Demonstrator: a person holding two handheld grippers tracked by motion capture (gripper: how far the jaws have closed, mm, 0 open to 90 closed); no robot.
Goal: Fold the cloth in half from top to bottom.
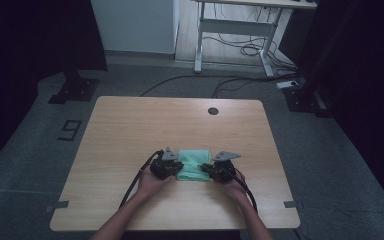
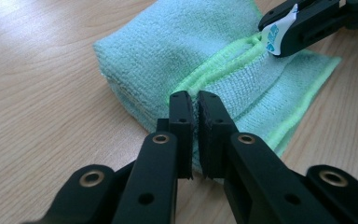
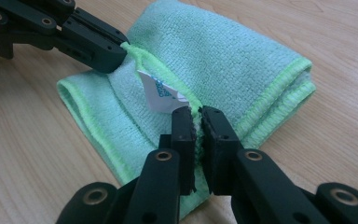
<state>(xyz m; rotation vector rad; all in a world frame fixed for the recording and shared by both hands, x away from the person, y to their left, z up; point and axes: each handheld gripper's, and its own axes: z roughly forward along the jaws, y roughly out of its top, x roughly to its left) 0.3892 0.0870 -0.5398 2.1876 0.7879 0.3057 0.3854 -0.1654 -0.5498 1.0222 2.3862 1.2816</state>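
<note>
**A:** On desk, near-centre toward the person's edge: wooden table [image 1: 130, 130], light grain, cable hole [image 1: 213, 111] at far side. Biggest item on it = green microfibre cloth [image 1: 194, 165], folded over, lying btwn both hands.

**B:** Orientation of cloth?

**A:** Long axis runs left–right across the table, hand to hand. Hemmed edge [image 2: 223, 63] w/ brighter green stitching lies along that same line on top of the fold. Small white care label [image 3: 161, 93] sticks up off the hem nr the right end.

**B:** Grippers?

**A:** Left gripper [image 1: 172, 167] at cloth's left end, right gripper [image 1: 215, 170] at its right end, facing each other. Each equally near its own end; neither has a reach advantage.

**B:** Jaw state?

**A:** Left gripper view: jaws clenched, pinching the hem where it meets the fold, fabric squeezed btwn the pads. Right gripper view: same, jaws clamped on the hem just beside the label. So both grasping cloth, one edge held at 2 pts.

**B:** What does the nxt move hinge on?

**A:** My read: a fold or unfold is under way. Hem sits straight ahead of each jaw pair, taut-ish btwn them, w/ rest of cloth bulked on the far side of the hem in the high view. Hands prob. need to travel together, perpendicular to the hem line, keeping spacing even. If one leads, the edge skews.

**B:** Risk?

**A:** Thin pinch on hem only; could slip if pulled apart hard.
</note>
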